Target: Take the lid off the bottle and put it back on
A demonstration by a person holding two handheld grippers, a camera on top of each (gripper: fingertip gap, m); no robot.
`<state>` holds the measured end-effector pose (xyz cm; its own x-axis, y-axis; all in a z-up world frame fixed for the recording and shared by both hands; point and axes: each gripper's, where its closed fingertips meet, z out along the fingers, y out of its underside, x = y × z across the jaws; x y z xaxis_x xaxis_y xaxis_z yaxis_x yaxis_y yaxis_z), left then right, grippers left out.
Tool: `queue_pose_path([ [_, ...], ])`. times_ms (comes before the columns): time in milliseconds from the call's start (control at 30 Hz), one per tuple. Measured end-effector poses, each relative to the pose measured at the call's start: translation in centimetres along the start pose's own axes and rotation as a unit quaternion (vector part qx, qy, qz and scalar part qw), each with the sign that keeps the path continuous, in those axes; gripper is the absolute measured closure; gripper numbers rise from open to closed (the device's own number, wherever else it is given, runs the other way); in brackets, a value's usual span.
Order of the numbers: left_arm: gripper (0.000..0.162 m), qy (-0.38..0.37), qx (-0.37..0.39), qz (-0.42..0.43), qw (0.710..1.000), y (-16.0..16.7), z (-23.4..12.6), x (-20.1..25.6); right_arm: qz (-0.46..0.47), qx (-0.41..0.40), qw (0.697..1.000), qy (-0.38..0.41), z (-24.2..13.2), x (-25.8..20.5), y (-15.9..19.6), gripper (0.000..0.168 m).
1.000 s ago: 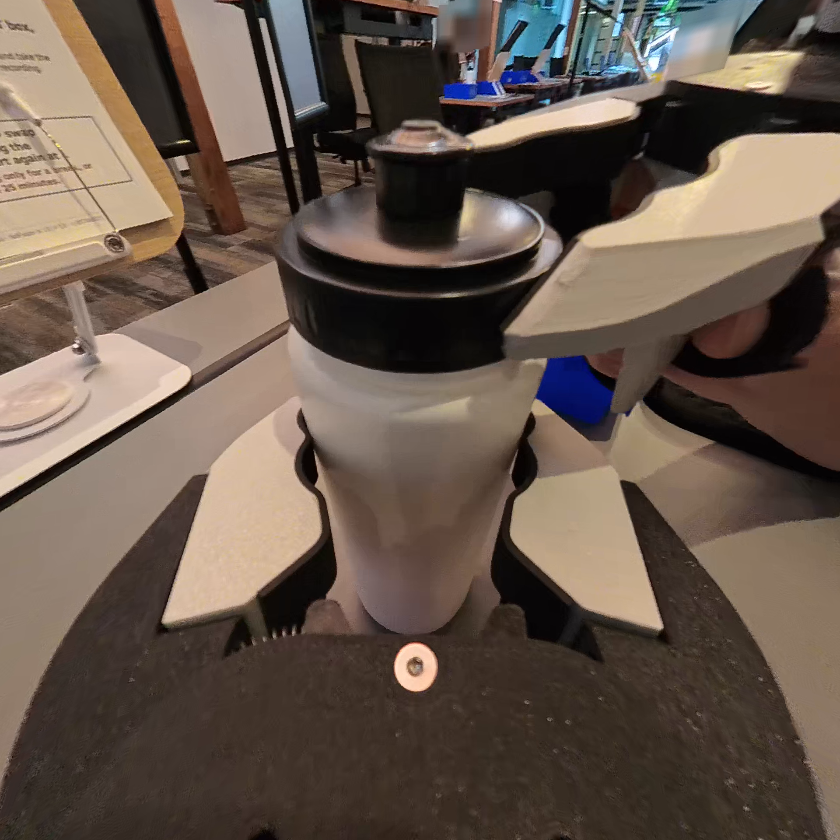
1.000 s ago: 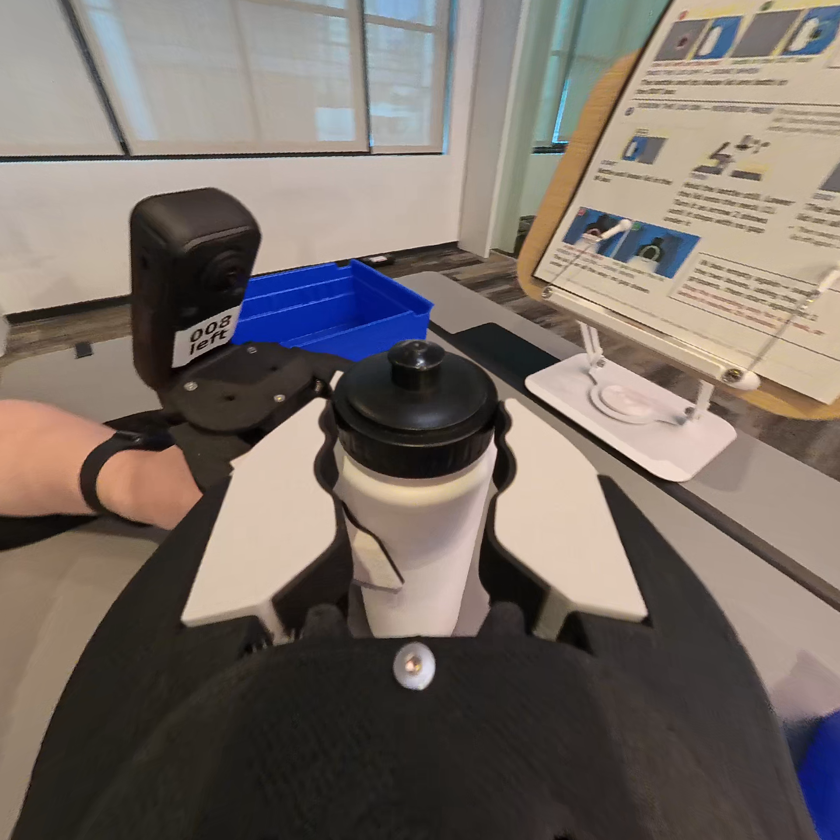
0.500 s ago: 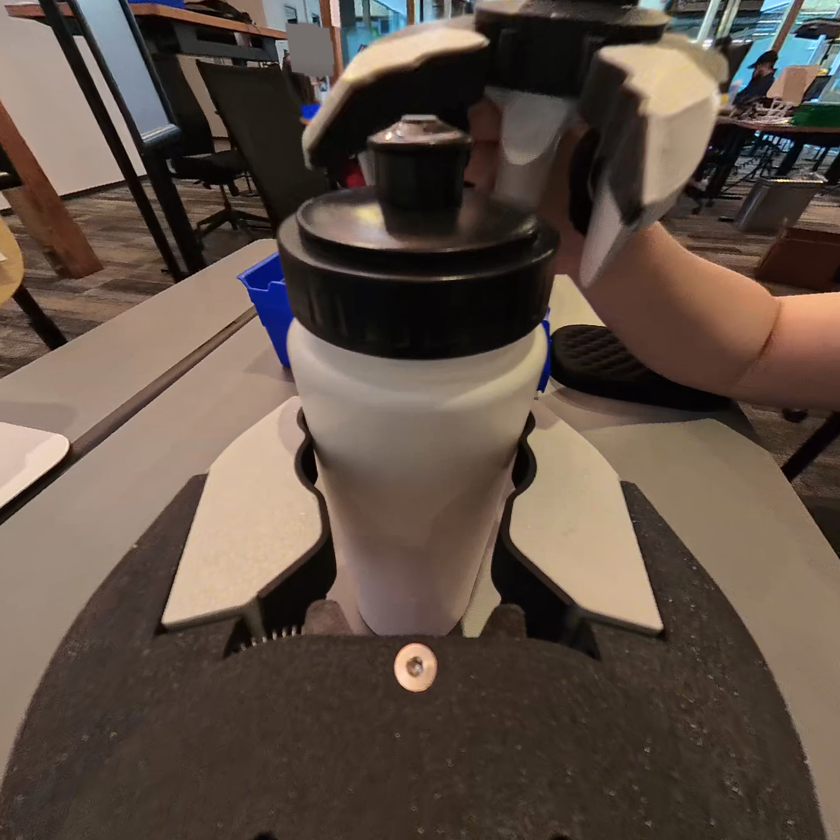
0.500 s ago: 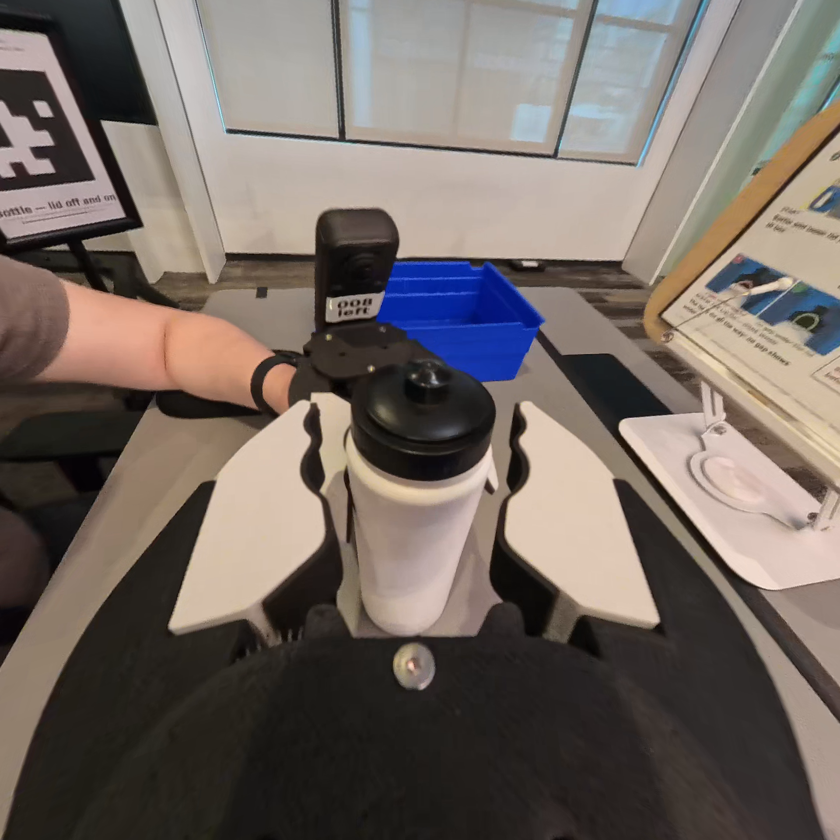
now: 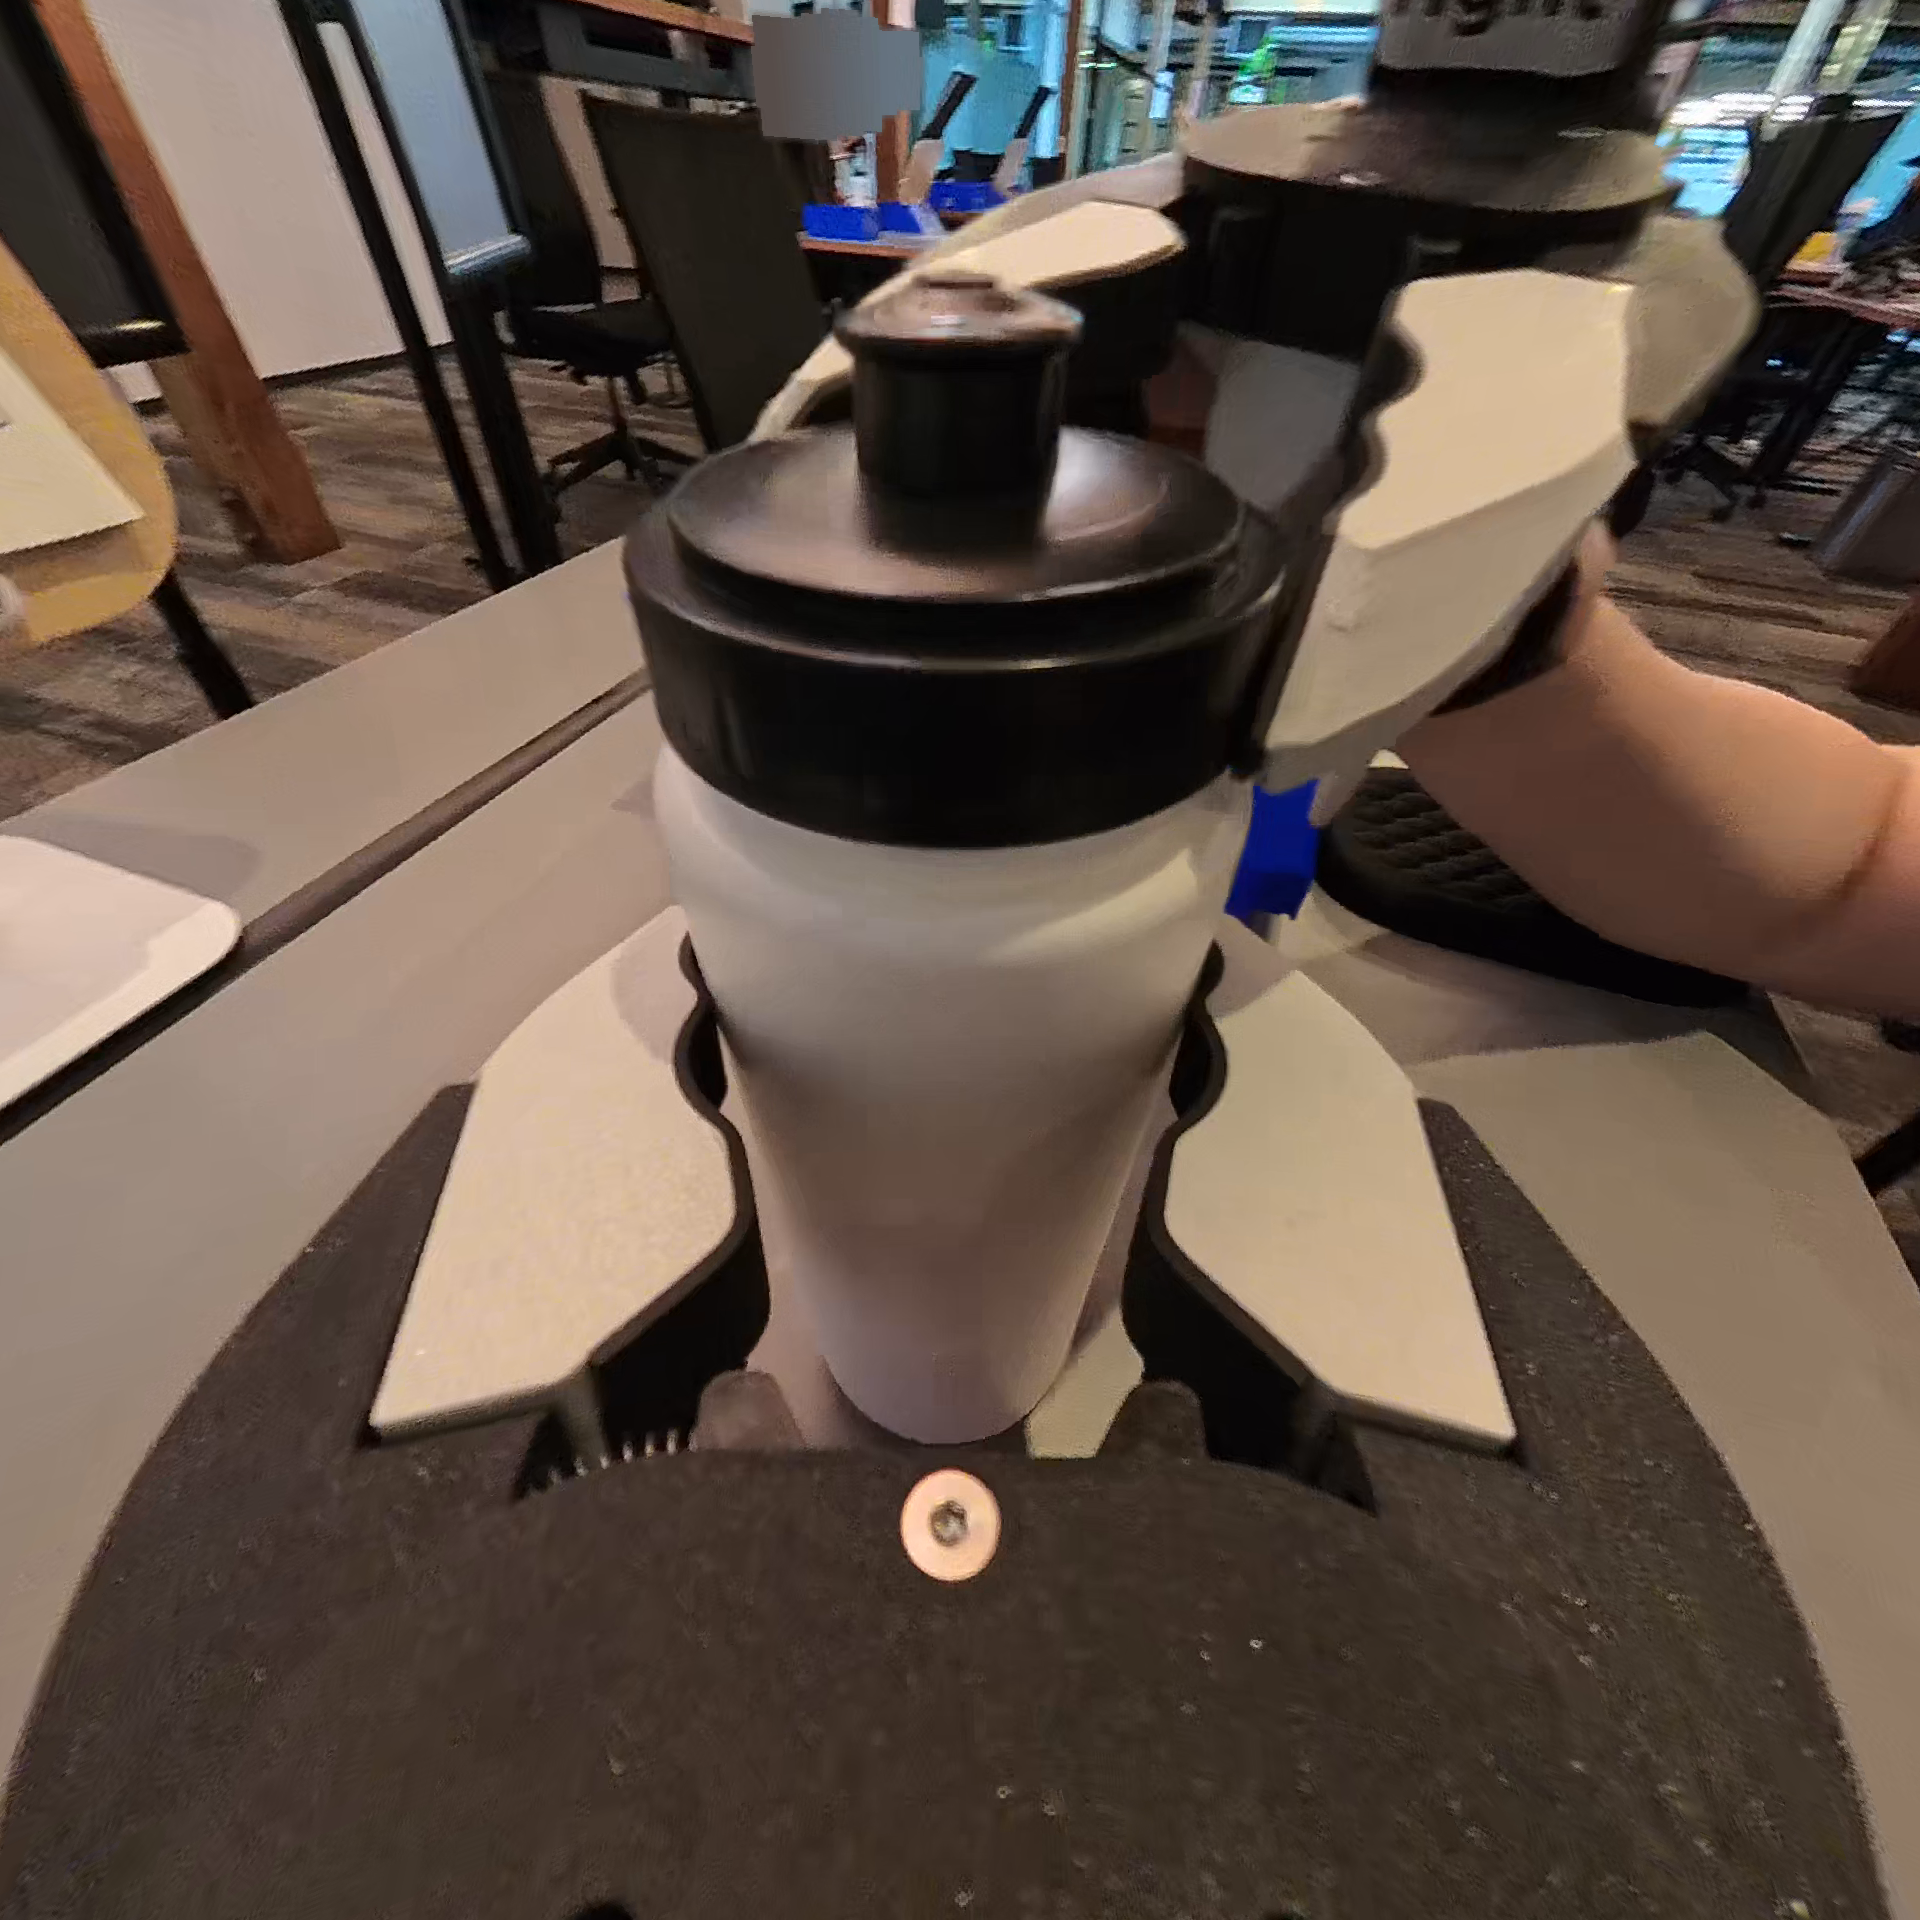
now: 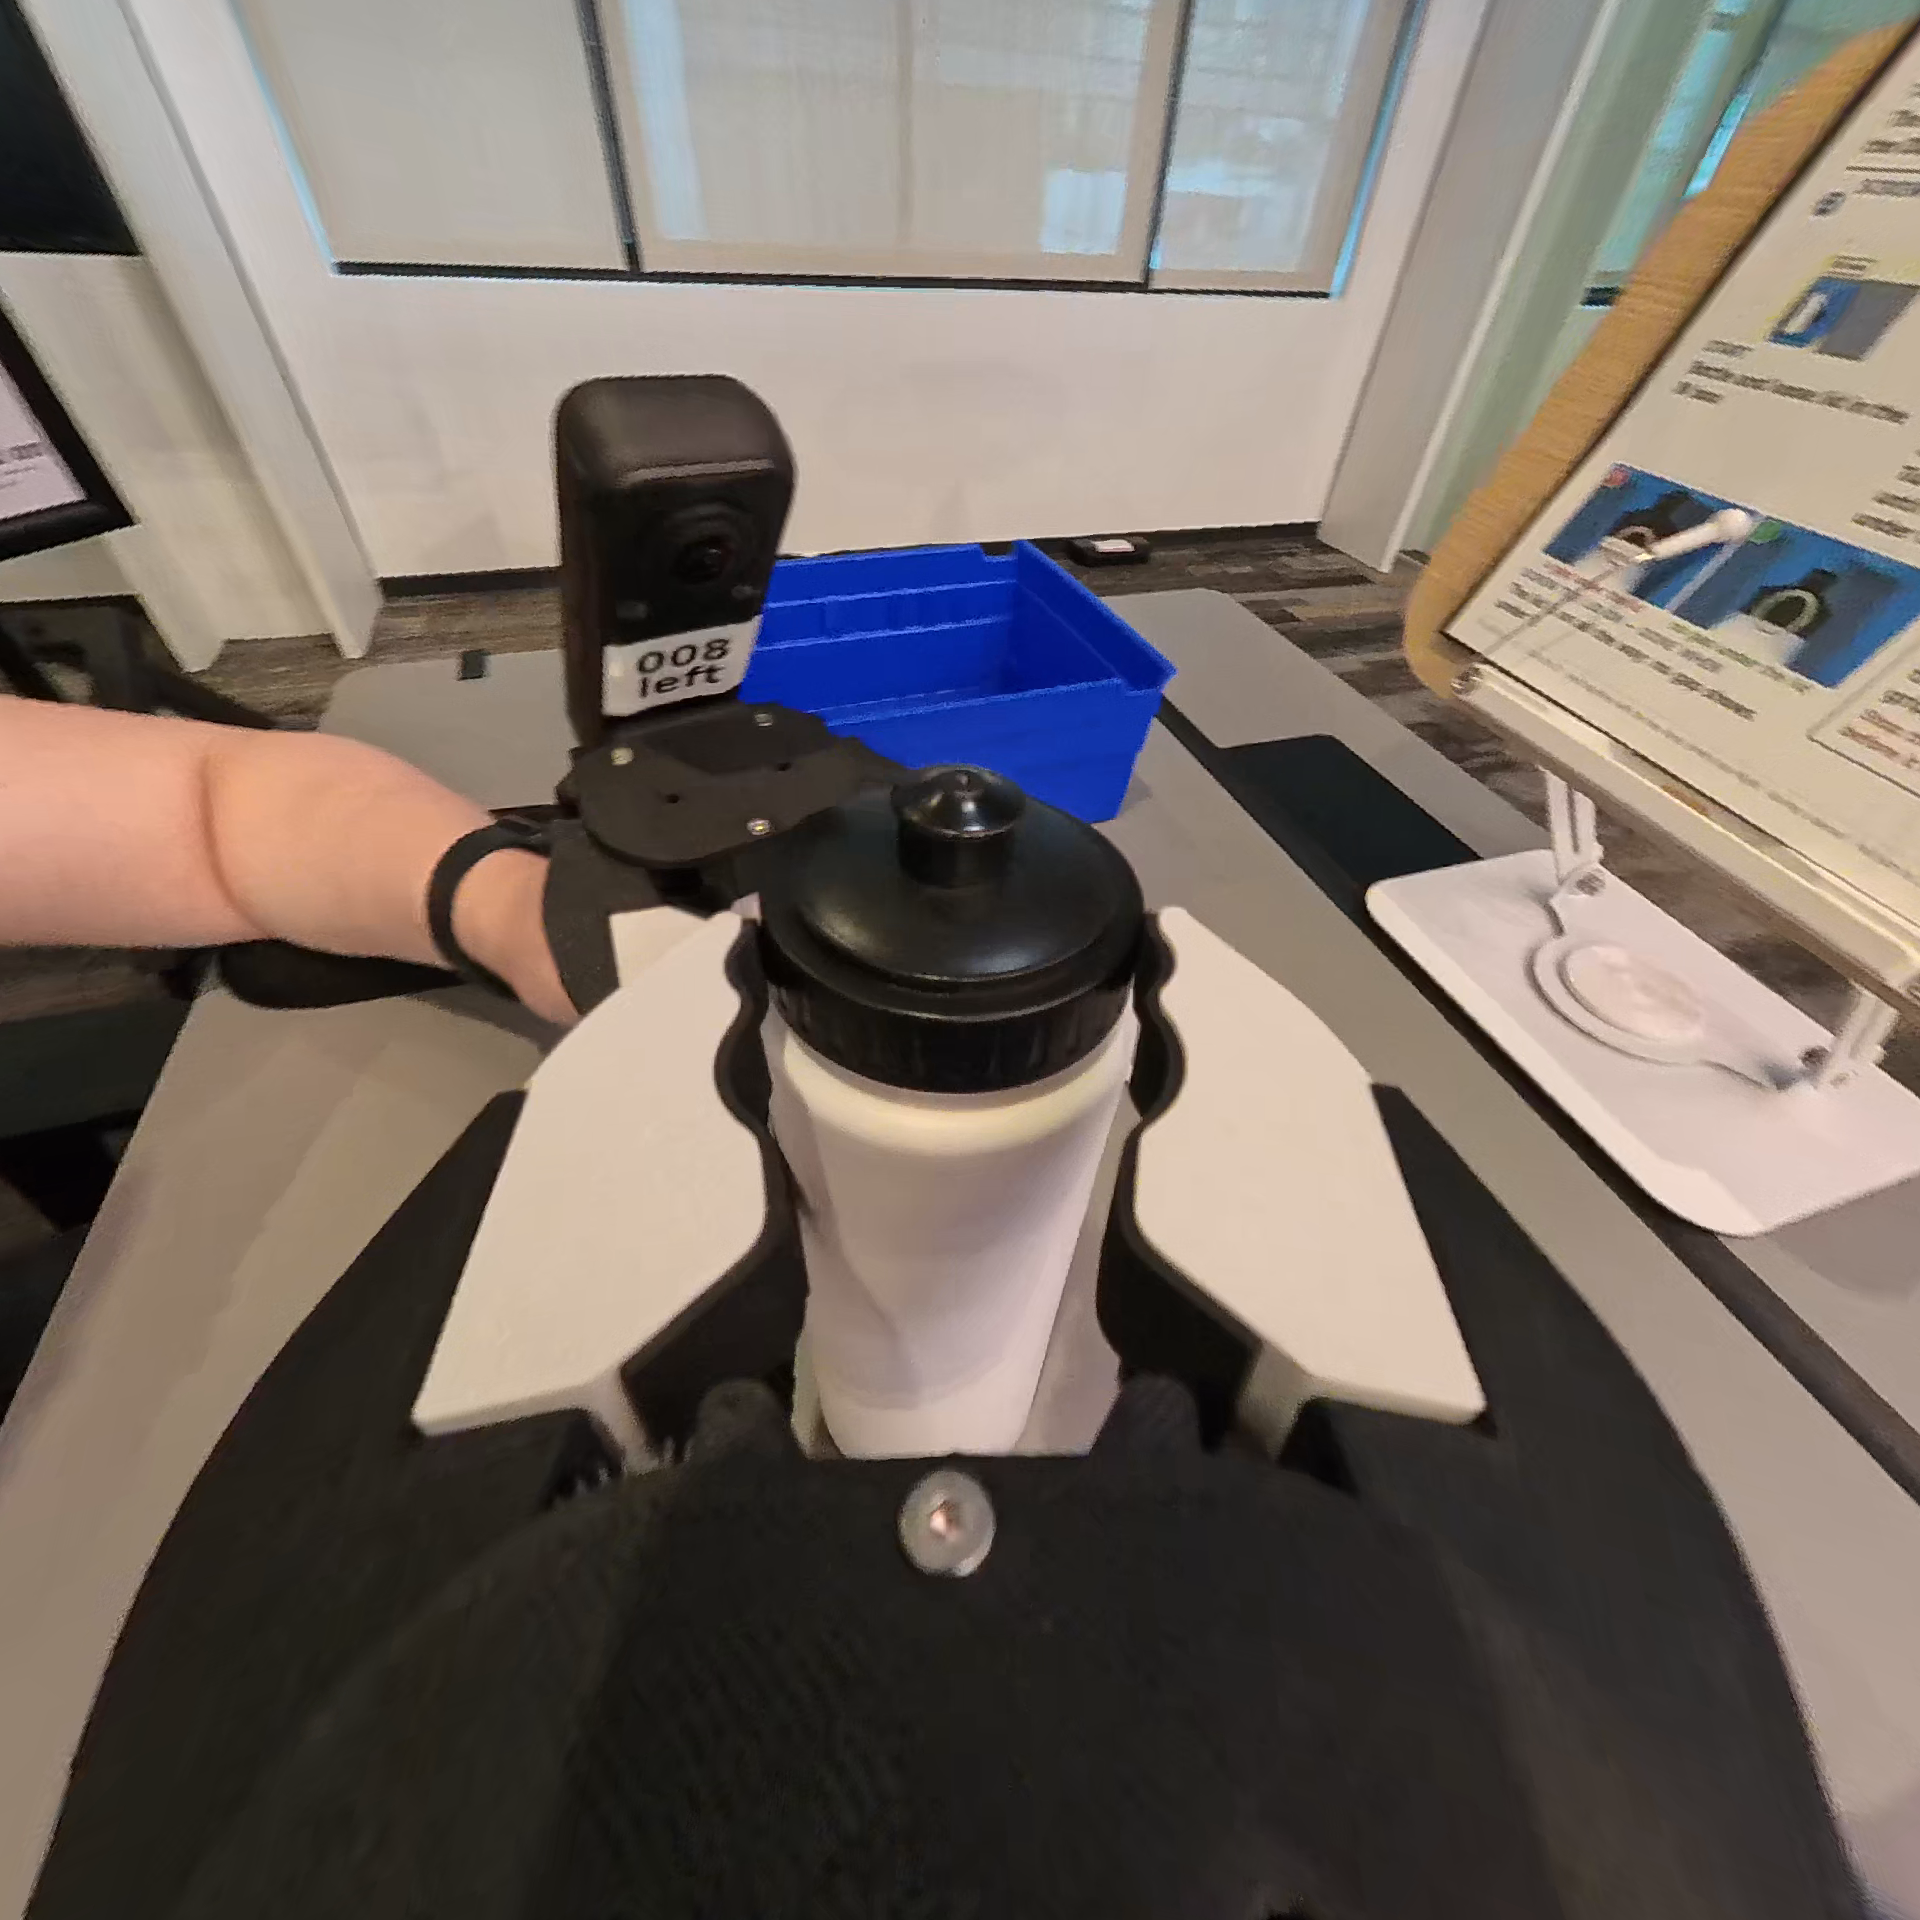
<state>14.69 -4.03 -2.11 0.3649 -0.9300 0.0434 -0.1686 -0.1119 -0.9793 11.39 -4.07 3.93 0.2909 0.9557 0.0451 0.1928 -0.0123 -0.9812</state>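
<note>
A white bottle (image 5: 935, 1039) with a black screw lid (image 5: 935, 665) and pull spout stands upright. My left gripper (image 5: 951, 951) is shut on the bottle's white body below the lid. In the right wrist view the lid (image 6: 951, 966) sits between the white fingers of my right gripper (image 6: 945, 925), which press its ribbed rim from both sides. One right finger (image 5: 1455, 499) touches the lid's right edge in the left wrist view. The left gripper's camera (image 6: 675, 551) shows behind the bottle (image 6: 935, 1247). The bottle's base is hidden.
A blue bin (image 6: 956, 675) sits on the grey table (image 6: 260, 1143) behind the bottle. A white stand base (image 6: 1621, 1039) carries a tilted instruction board (image 6: 1714, 520) at the right. The person's forearms reach in from the sides. Chairs and desks stand beyond the table.
My right gripper held the lid, opened and swung around the bottle, and now has closed on the lid again. My left gripper kept its hold on the bottle body.
</note>
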Motion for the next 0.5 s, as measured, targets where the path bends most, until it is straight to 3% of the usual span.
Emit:
queue_pose_path([
  [167, 0.076, -0.084, -0.012, -0.008, 0.996, 0.1, -0.4, -1.3, 0.014, -0.001, 0.994, 0.105, 0.6, 0.5, 0.0, 0.098],
  [300, 0.076, -0.103, -0.015, -0.009, 0.994, 0.2, -0.5, -1.5, 0.017, 0.011, 0.989, 0.148, 0.7, 0.6, -0.1, 0.098],
  [433, 0.076, -0.074, -0.009, -0.002, 0.997, 0.1, -0.4, -1.4, -0.005, -0.001, 0.995, 0.098, 0.6, 0.5, -0.2, 0.098],
  [500, 0.076, -0.038, -0.005, 0.011, 0.999, 0.1, -0.1, -0.8, -0.018, -0.02, 0.999, 0.041, 0.0, 0.2, -0.4, 0.087],
])
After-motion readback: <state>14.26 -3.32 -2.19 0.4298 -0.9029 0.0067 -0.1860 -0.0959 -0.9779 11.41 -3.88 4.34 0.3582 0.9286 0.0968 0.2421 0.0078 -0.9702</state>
